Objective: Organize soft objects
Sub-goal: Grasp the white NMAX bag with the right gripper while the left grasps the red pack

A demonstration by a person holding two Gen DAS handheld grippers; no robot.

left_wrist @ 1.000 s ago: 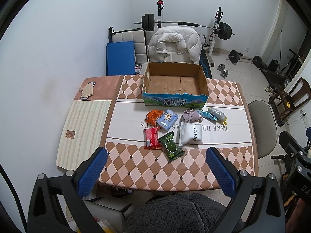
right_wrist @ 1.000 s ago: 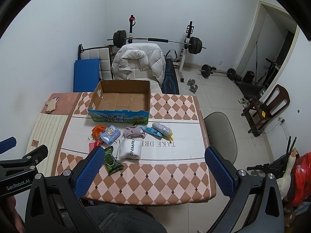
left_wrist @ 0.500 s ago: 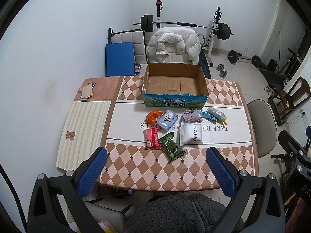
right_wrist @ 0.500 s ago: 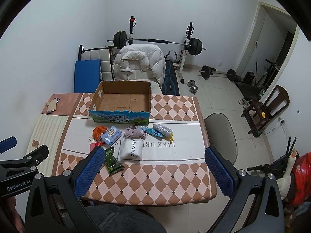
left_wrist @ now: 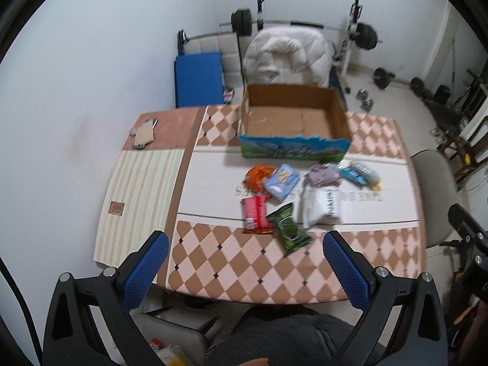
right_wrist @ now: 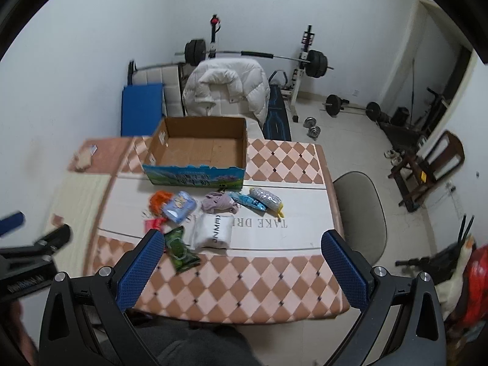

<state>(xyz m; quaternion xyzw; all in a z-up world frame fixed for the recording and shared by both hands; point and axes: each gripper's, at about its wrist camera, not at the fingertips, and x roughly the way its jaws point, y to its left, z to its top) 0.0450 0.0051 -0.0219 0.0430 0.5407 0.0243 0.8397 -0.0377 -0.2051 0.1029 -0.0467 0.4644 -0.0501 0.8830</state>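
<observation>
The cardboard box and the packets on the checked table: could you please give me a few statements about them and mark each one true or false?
1. The open brown cardboard box with the blue-green printed front has nothing inside. True.
2. The left gripper is shut on the green snack packet. False: its jaws stand wide open above the near table edge, holding nothing.
3. The white soft pouch with dark lettering lies on the table, outside the box. True.
4. The orange crinkled packet lies at the right end of the row. False: it lies at the left end, beside the light blue tissue pack.
5. The right gripper is open. True.
</observation>
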